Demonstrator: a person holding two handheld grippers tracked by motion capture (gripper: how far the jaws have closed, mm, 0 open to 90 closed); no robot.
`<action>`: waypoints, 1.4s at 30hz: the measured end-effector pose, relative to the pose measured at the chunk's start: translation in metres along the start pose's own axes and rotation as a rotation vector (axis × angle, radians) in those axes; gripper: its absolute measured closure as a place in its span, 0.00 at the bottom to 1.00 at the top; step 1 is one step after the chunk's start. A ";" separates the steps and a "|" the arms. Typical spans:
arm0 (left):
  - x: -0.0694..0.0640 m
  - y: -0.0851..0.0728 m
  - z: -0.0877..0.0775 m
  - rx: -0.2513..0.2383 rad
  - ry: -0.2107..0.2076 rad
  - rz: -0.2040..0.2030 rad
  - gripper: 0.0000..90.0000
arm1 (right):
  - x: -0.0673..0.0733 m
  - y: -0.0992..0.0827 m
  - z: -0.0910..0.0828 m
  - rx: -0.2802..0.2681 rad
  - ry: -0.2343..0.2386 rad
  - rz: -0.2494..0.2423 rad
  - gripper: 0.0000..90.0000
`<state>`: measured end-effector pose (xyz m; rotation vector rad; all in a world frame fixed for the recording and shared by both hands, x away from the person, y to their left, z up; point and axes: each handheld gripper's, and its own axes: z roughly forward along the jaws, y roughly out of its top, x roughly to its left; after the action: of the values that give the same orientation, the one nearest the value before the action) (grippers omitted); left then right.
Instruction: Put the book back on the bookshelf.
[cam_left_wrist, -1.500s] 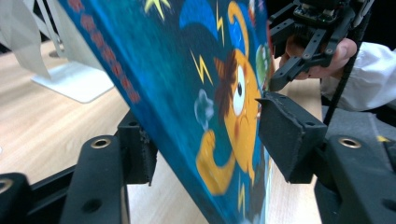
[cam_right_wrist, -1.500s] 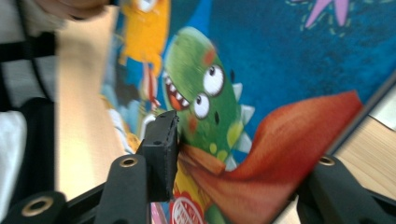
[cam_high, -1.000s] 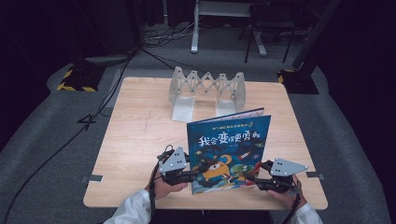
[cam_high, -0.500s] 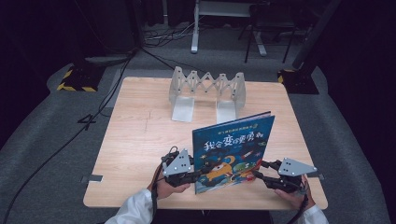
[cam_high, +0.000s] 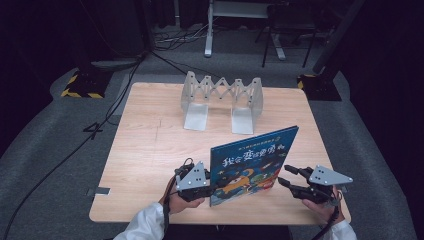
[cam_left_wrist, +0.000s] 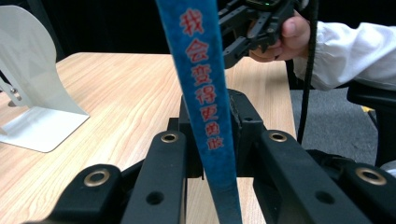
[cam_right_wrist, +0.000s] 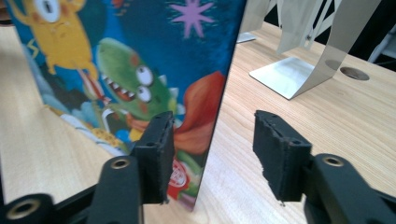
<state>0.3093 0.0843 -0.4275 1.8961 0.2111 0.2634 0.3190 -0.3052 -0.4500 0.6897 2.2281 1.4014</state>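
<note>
Standing the picture book (cam_high: 252, 165) upright on the worktop (cam_high: 150, 150) looks like the step in hand, probably on the way to the metal book rack (cam_high: 222, 100) at the upper middle of the high view. The book rests on its bottom edge in the lower middle of that frame, tilted a little, cover facing the person.

The left hand-held gripper (cam_high: 212, 186) is clamped on the book's spine edge; in the left gripper view the blue spine (cam_left_wrist: 205, 102) runs up between its jaws, which have just been closing on it. The right hand-held gripper (cam_high: 286, 176) sits at the lower right, just beside the book's free edge. Its jaws have just been opening and stand apart; in the right gripper view the cover's edge (cam_right_wrist: 219, 93) lies in the gap, one pad (cam_right_wrist: 159, 140) close against the cover, the other clear.

Next, I judge, the book must be kept steady by the left grip while the right takes a fresh hold, then carried toward the rack without tipping.
</note>
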 end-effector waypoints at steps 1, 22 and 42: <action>0.000 0.000 0.000 0.000 0.001 -0.001 0.87 | -0.002 0.001 0.004 0.001 0.008 0.013 0.48; 0.012 -0.002 0.006 -0.039 0.090 -0.032 0.82 | 0.016 0.008 0.044 0.022 -0.038 -0.035 0.53; 0.009 0.005 0.013 -0.123 0.079 -0.038 0.84 | 0.018 0.007 0.051 -0.021 -0.054 -0.049 0.53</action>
<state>0.3212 0.0735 -0.4262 1.7600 0.2784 0.3187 0.3362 -0.2558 -0.4658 0.6539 2.1707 1.3646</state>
